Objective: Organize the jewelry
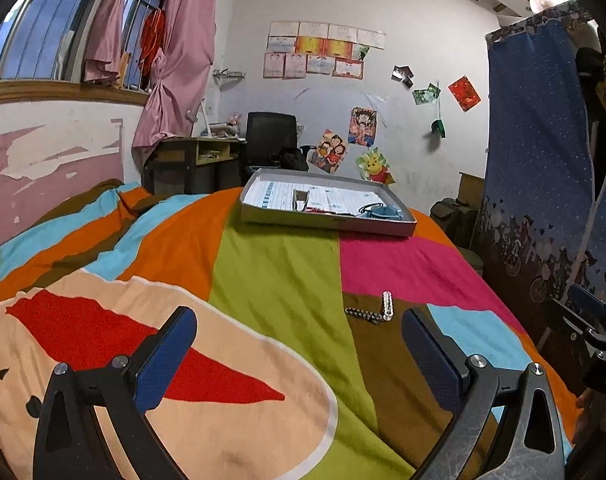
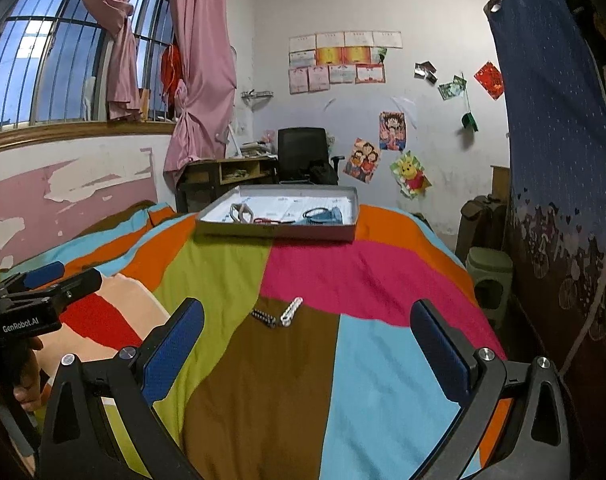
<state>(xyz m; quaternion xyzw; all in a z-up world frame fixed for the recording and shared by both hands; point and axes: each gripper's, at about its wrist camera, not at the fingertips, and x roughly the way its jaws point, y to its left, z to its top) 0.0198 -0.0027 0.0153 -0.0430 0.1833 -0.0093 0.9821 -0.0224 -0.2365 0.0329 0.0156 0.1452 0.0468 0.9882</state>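
On the striped bedspread (image 2: 363,360), well short of the shallow box (image 2: 279,232) where other pieces already lie, a dark bracelet (image 2: 264,317) touches a white bracelet (image 2: 291,310), so both the left gripper (image 1: 299,356) and right gripper (image 2: 307,352) hover spread wide and empty, seemingly ready to collect them

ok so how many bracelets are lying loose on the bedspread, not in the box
2: a dark beaded bracelet and a white bracelet, touching at one end on the brown patch. Folds could hide others.

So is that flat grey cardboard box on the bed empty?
No. The flat grey cardboard box holds a blue bracelet, something red and a pale loop.
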